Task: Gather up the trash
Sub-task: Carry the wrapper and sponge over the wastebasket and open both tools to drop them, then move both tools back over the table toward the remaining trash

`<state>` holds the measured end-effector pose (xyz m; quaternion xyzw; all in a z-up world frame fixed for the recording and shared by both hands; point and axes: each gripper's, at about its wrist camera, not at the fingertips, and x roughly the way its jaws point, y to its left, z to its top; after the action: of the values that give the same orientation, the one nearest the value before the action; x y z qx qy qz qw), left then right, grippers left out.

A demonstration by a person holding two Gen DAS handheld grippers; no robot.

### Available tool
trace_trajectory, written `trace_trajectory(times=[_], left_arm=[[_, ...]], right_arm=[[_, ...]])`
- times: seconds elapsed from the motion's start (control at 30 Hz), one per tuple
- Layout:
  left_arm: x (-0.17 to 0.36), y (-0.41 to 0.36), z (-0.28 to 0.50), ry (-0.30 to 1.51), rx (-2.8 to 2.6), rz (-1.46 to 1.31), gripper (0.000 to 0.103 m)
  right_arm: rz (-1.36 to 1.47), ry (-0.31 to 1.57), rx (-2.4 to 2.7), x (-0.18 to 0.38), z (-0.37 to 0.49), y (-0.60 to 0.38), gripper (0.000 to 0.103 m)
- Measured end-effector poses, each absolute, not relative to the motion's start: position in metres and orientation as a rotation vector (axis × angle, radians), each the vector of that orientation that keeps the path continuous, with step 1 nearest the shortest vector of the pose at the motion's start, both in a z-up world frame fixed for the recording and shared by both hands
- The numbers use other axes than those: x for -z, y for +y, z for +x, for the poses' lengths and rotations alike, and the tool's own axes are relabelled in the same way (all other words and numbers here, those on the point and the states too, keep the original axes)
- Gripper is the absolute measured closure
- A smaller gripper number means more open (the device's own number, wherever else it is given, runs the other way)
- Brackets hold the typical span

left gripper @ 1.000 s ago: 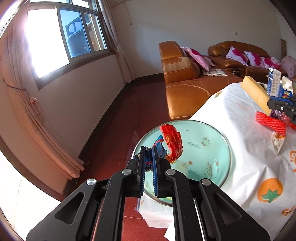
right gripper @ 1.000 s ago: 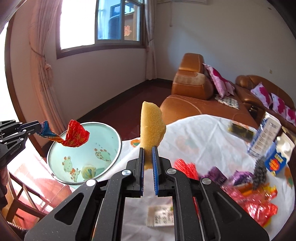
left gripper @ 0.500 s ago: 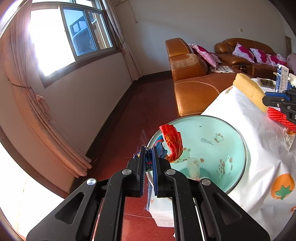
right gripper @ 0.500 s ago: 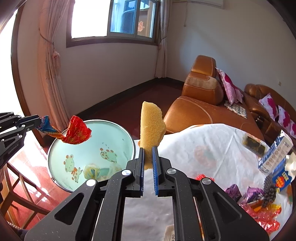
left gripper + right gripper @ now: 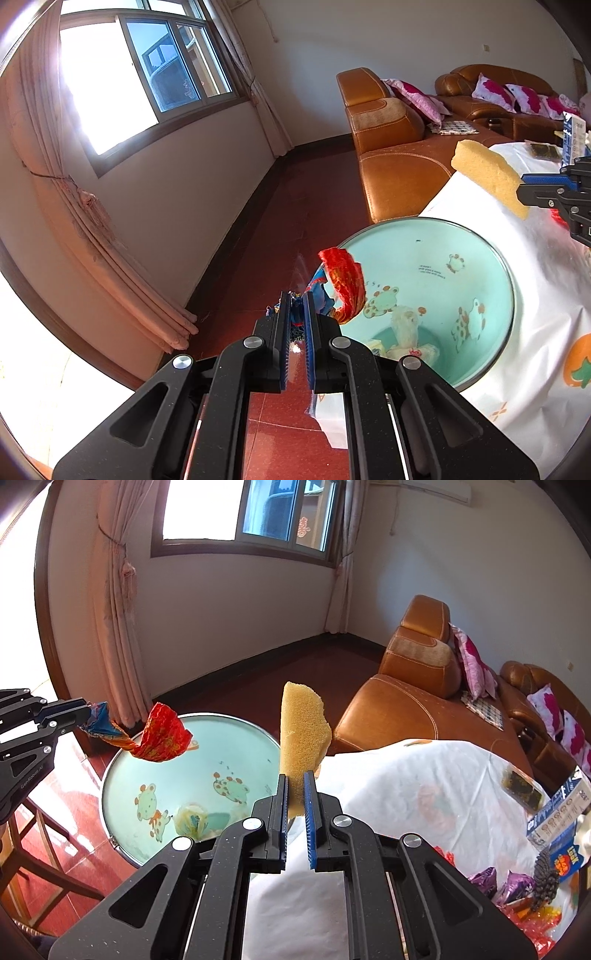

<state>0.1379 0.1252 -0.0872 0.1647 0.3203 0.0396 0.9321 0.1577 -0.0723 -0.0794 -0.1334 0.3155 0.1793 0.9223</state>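
My left gripper (image 5: 296, 306) is shut on a crumpled red and blue foil wrapper (image 5: 341, 282) and holds it over the near rim of a pale green basin (image 5: 476, 273) with cartoon animals. The wrapper also shows in the right wrist view (image 5: 159, 736), with the left gripper (image 5: 79, 710) at the far left. My right gripper (image 5: 295, 788) is shut on a yellow sponge (image 5: 301, 727), held upright beside the basin (image 5: 122, 771) at the table's edge. The sponge also shows in the left wrist view (image 5: 487, 173). Some pale trash lies in the basin's bottom (image 5: 406, 325).
A table under a white printed cloth (image 5: 424, 786) carries wrappers (image 5: 513, 886), a pine cone (image 5: 545, 875) and blue cartons (image 5: 557, 812) at the right. Orange leather sofas (image 5: 413, 686) stand behind. A wooden chair (image 5: 40, 849) is under the basin. Curtains (image 5: 74, 192) and red floor lie left.
Both grippers have moved left towards the basin with their loads. The sponge now stands beside the basin's rim and the wrapper hangs lower over the basin.
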Motion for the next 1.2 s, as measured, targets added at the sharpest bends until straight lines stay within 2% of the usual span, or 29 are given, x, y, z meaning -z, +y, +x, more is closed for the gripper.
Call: trace_trajectory(times=[0.53,0.63,0.7,0.73,0.77,0.83,0.87,0.9,0.97,1.1,1.2], left_arm=[[0.089,0.127,0.141,0.67,-0.08,0.331,0.096],[0.089,0.127,0.141,0.671,-0.077,0.326,0.093],[0.088,0.128,0.141,0.671,-0.075,0.322,0.093],[0.089,0.127,0.14,0.671,-0.07,0.324,0.093],[0.089,0.126,0.14,0.67,-0.07,0.324,0.091],[0.088,0.127,0.14,0.667,-0.069,0.318,0.079],[0.088,0.126,0.139,0.662,-0.072,0.317,0.067],[0.087,0.126,0.138,0.656,-0.075,0.318,0.063],[0.087,0.126,0.138,0.655,-0.075,0.315,0.061],[0.085,0.126,0.137,0.643,-0.091,0.31,0.042],[0.084,0.125,0.135,0.642,-0.085,0.302,0.042]], right_arm=[[-0.3,0.662,-0.405,0.085,0.156,-0.055,0.094],[-0.301,0.674,-0.427,0.087,0.156,-0.051,0.093],[-0.311,0.667,-0.436,0.088,0.155,-0.048,0.09],[-0.309,0.67,-0.442,0.088,0.155,-0.048,0.078],[-0.305,0.677,-0.448,0.089,0.155,-0.048,0.07],[-0.3,0.68,-0.448,0.09,0.156,-0.048,0.069],[-0.3,0.683,-0.448,0.091,0.156,-0.048,0.068],[-0.298,0.684,-0.448,0.091,0.156,-0.048,0.067],[-0.294,0.684,-0.445,0.092,0.155,-0.05,0.064],[-0.269,0.682,-0.435,0.09,0.154,-0.056,0.057],[-0.255,0.676,-0.418,0.086,0.149,-0.065,0.056]])
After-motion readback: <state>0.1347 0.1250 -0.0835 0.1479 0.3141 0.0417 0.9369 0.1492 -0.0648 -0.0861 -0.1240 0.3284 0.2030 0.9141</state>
